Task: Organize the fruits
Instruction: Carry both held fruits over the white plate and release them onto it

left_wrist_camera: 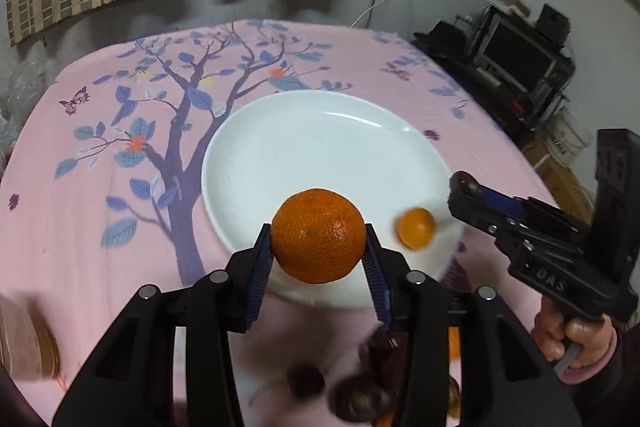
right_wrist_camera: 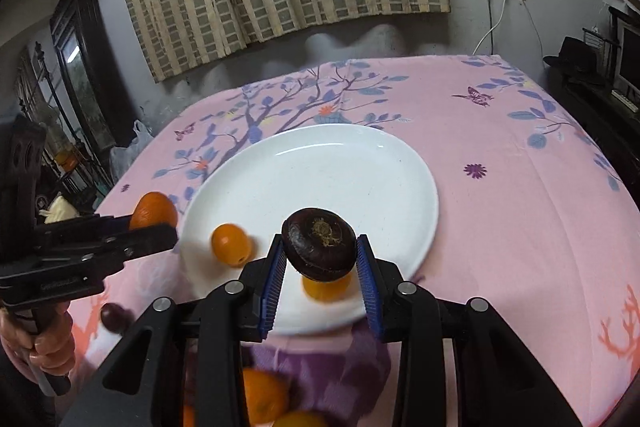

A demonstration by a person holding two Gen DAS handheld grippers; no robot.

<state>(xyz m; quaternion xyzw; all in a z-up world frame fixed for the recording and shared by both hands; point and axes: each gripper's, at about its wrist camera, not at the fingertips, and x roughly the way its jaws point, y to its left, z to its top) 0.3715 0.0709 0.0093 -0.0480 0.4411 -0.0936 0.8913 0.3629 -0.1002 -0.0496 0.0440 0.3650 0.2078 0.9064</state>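
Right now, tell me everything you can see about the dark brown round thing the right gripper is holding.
The dark brown, flattened round fruit, glossy-skinned like a water chestnut, has a pale, dry tuft at the middle of its upturned face. It is tilted slightly and pinched at its sides between the right gripper's blue ribbed fingers, held above the near rim of the white round plate. Only the fingers touch it; a small orange fruit shows directly below it.

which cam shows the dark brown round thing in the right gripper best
The right wrist view: the dark brown round fruit sits centred and sharp between the blue pads of the right gripper. In the left wrist view, the right gripper appears side-on and only a dark edge of the fruit shows at its tip.
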